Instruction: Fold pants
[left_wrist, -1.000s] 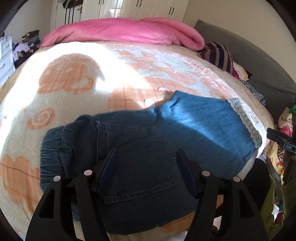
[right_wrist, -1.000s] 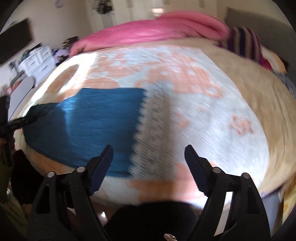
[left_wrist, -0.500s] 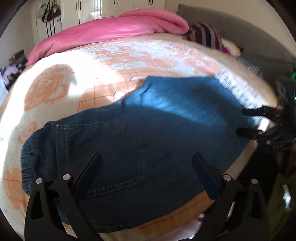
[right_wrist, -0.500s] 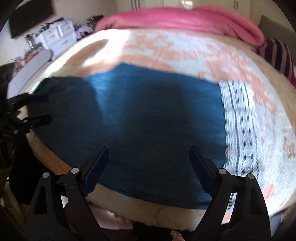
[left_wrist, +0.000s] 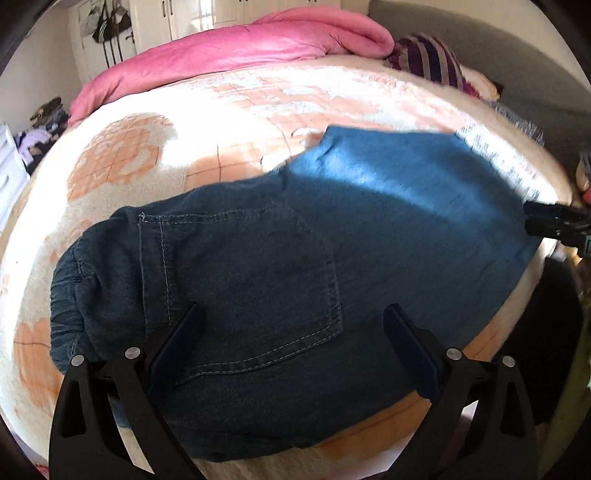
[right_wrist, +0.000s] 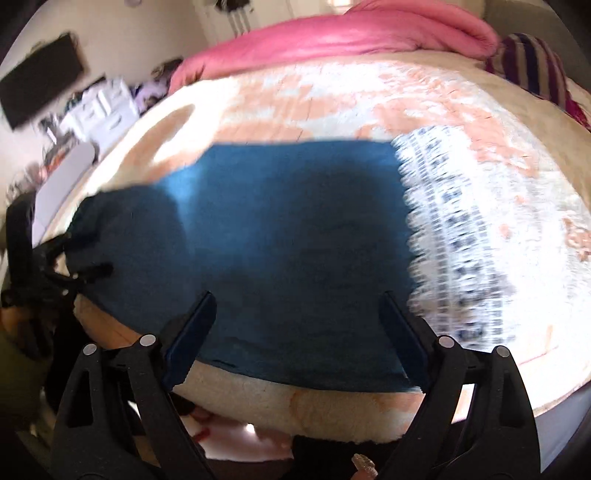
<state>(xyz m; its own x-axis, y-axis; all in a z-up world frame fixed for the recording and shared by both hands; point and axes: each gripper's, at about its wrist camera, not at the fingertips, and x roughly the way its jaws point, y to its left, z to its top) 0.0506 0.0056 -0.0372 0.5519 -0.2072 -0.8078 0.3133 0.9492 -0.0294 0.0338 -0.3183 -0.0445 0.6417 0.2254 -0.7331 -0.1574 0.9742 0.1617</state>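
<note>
Wide bed (left_wrist: 122, 166) under a cream blanket with orange patterns, partly sunlit; rumpled pink duvet (left_wrist: 236, 48) along the far side, striped cushion (left_wrist: 432, 62) beside it; blue denim pants (left_wrist: 280, 266) spread flat across the near edge of the bed, waistband bunched to the left in the left wrist view, back pocket facing up, white lace hem (right_wrist: 454, 240) at the leg end; left gripper (left_wrist: 291, 328) poised above the pocket area, fingers (left_wrist: 177, 339) spread wide apart, nothing clamped between them; right gripper (right_wrist: 295, 317) over the leg end near the lace, fingers (right_wrist: 192, 332) apart and opening wider, cloth below them but not pinched; each gripper visible at the edge of the other's view.
</note>
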